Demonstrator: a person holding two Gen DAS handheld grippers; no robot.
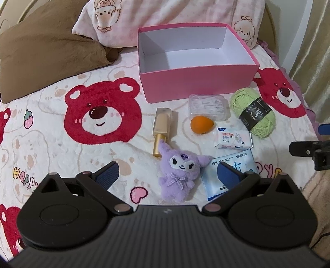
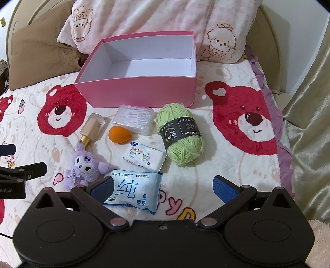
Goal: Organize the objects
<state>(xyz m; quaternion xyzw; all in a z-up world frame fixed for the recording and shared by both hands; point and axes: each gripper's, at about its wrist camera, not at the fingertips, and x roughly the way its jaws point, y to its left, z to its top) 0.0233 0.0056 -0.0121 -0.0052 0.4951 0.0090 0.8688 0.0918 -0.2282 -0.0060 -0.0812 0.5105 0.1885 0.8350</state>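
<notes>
Bedspread point(image 2: 226, 165) bare right of yarn point(image 2: 181, 134); pink box point(image 2: 140, 92) empty; both grippers' fingers apart.

Pink cardboard box point(image 1: 198, 86), white inside. Cream fleece blanket point(image 1: 51, 144) printed with red bear faces, pink hearts, strawberries, multicolour letters. Brown pillow point(image 1: 47, 53); pale pink pillow point(image 1: 185, 12) with cartoon puppy print. Light green yarn ball point(image 1: 254, 112), black paper band with white text. Orange teardrop sponge point(image 1: 201, 125). Beige foundation bottle point(image 1: 162, 127), gold cap. Clear plastic case point(image 1: 209, 107), white pieces inside. Purple plush toy point(image 1: 181, 172), white face, lilac gingham bow. White tissue pack point(image 2: 144, 157), pink-blue print. Light blue-white wipes packet point(image 2: 136, 189), blue characters. Black grippers, blue finger pads point(image 2: 223, 188).
</notes>
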